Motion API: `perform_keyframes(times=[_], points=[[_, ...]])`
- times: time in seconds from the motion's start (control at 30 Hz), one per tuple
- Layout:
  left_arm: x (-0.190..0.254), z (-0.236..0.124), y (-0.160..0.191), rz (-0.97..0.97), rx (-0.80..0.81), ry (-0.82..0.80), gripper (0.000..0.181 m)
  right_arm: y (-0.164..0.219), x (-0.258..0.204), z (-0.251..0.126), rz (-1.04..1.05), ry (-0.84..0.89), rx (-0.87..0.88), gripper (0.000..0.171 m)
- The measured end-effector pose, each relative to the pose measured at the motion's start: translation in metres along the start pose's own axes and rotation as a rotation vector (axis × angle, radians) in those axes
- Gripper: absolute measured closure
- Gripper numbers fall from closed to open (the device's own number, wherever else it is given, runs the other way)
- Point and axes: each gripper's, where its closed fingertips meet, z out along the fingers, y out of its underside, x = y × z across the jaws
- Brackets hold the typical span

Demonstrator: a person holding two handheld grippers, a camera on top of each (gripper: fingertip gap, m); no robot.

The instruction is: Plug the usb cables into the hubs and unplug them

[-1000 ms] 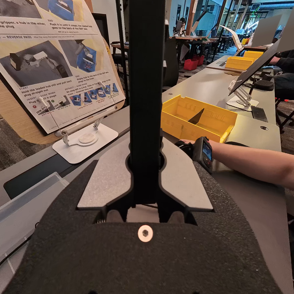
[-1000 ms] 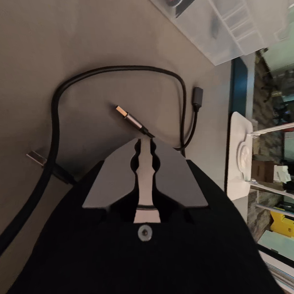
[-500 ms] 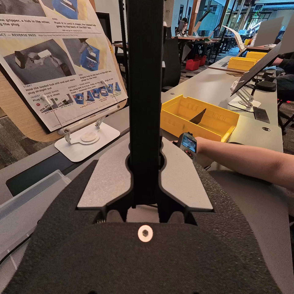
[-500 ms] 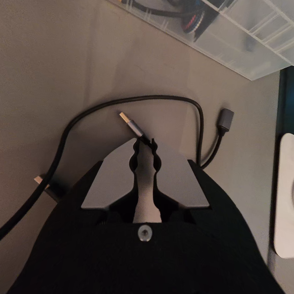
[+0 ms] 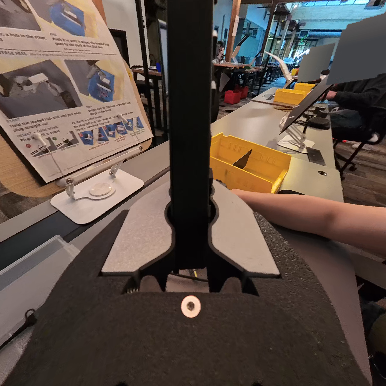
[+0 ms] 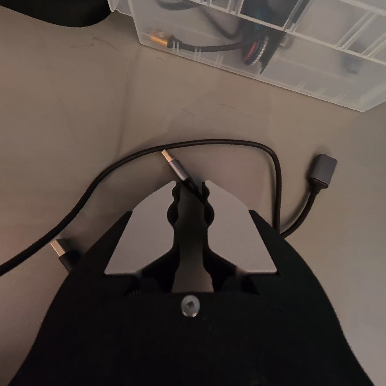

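— Jaws on the left gripper (image 5: 190, 193) are shut tight on the black hub (image 5: 189, 104), right?
— Yes. It is a long hard bar, and it stands straight up between them. It looks stiff, so I think it will not bend.
— And the right gripper (image 6: 191, 183)?
— Its jaws are a little apart. The thin black cable (image 6: 208, 143) runs through the gap. I think nothing is pinching it.
— Where do I grab?
— On the silver plug (image 6: 176, 165), just past the tips. It looks hard and has flat sides. The cable looks soft and floppy, so the plug would wobble if you held only the cable.
— Is it heavy?
— No, it looks very light. But the metal may be slippery, so squeeze it well.
— What else is there?
— Another plug (image 6: 57, 249) lies close by on the left, on the table (image 6: 62, 104). The cable loops round past the silver plug. A grey socket end (image 6: 322, 167) lies off to the right. Farther back is a clear box (image 6: 313, 87) with more cables inside
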Motion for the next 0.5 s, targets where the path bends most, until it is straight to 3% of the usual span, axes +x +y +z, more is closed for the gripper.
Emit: perform_keyframes(times=[0.43,0.5], points=[[0.000,0.003,0.001,-0.011,0.000,0.008,0.154,-0.001,-0.008,-0.002,0.049,-0.059,-0.012,0.160],[0.000,0.003,0.001,-0.012,0.002,0.007,0.154,-0.016,-0.008,-0.013,0.072,-0.050,0.055,0.163]])
